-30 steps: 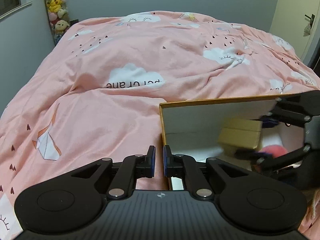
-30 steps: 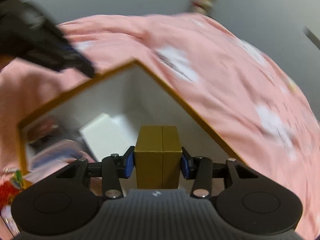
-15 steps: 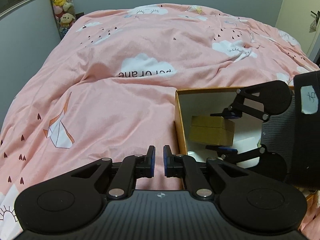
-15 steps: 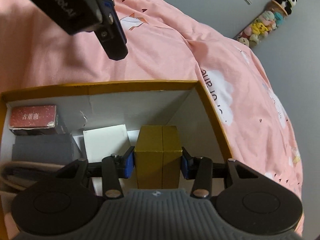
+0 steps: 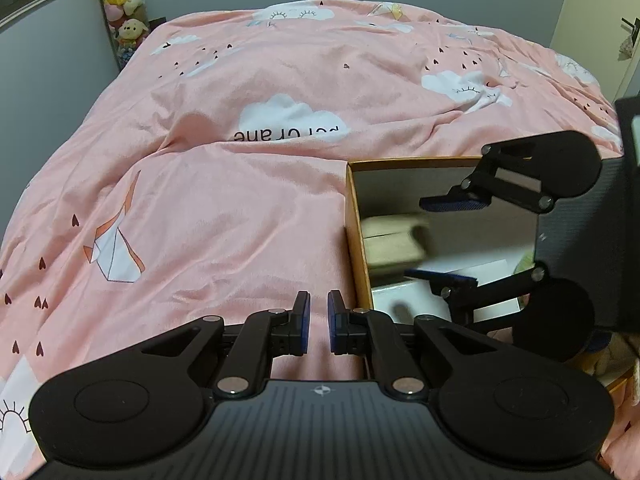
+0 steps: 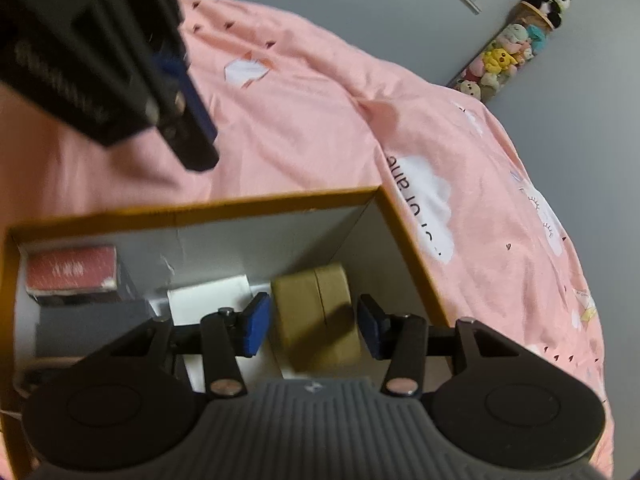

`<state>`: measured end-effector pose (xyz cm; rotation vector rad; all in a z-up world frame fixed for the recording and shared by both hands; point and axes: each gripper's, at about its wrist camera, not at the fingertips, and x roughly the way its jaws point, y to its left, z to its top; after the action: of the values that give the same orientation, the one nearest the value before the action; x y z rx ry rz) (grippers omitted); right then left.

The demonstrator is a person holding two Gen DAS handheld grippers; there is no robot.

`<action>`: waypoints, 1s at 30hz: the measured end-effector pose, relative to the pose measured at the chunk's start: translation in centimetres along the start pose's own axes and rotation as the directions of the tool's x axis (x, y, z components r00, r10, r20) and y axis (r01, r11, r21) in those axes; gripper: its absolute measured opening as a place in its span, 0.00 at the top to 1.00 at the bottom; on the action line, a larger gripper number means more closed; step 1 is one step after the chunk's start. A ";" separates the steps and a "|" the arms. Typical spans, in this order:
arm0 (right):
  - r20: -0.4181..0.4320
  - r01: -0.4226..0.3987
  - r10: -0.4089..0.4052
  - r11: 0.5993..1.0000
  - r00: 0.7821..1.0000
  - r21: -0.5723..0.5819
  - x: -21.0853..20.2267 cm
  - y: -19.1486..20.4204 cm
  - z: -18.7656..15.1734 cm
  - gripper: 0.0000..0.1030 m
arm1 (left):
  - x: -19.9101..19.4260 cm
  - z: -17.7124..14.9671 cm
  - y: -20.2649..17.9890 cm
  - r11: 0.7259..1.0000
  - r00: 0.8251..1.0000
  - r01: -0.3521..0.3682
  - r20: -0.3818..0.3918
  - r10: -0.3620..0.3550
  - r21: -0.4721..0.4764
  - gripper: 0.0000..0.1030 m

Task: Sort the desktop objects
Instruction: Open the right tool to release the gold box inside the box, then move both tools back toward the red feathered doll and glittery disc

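Note:
An open storage box (image 6: 192, 212) with an orange rim and white inner walls lies on the pink bed; it also shows in the left wrist view (image 5: 352, 216). A gold box (image 6: 316, 312) is inside it at the right corner, blurred, and shows in the left wrist view (image 5: 394, 240). My right gripper (image 6: 316, 320) is open, its pads apart on either side of the gold box without touching it. My left gripper (image 5: 318, 320) is shut and empty, over the duvet just left of the storage box.
Inside the storage box lie a red box (image 6: 70, 272), a white box (image 6: 208, 300) and a grey box (image 6: 92, 320). The pink duvet (image 5: 240, 208) covers the bed. A tube of plush toys (image 5: 120, 8) stands by the far wall.
My right gripper has opened and let go of the gold box, which now lies in the storage box. My left gripper stays shut and has shifted slightly.

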<state>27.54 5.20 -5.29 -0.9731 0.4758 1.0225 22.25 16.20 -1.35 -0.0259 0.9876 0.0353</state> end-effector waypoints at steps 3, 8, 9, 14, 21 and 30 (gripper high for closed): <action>0.007 -0.001 0.001 1.000 1.000 0.020 -0.4 -0.3 -0.1 0.51 | 0.0 -0.1 0.1 1.000 1.000 0.007 -0.003 -0.007 -0.005 0.91; -0.009 -0.007 0.007 0.998 1.000 0.058 -1.0 -0.8 -0.8 0.53 | 0.1 -0.3 0.5 1.000 1.000 0.008 -0.011 -0.008 -0.021 0.91; -0.015 -0.009 0.010 0.998 1.000 0.067 -1.1 -0.8 -1.0 0.53 | 0.1 -0.3 0.6 1.000 1.000 0.007 -0.013 -0.008 -0.025 0.91; -0.008 -0.007 0.008 0.993 1.000 0.114 -2.3 -0.8 -1.6 0.53 | -0.8 -0.6 0.4 1.000 1.000 0.008 -0.007 -0.008 -0.029 0.91; 0.057 0.010 -0.020 0.984 0.998 0.180 -6.3 -0.2 -1.5 0.51 | -4.1 -1.3 -1.3 1.000 0.999 -0.007 0.036 0.006 0.020 0.91; 0.174 -0.021 -0.047 0.929 0.984 0.369 -13.6 1.5 -2.6 0.43 | -10.3 -4.6 -5.1 0.996 0.990 -0.007 0.140 -0.005 0.085 0.81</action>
<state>20.03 -3.48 2.61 -0.5405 0.4880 0.9551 12.95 10.79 4.72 0.0553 0.8475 -0.0042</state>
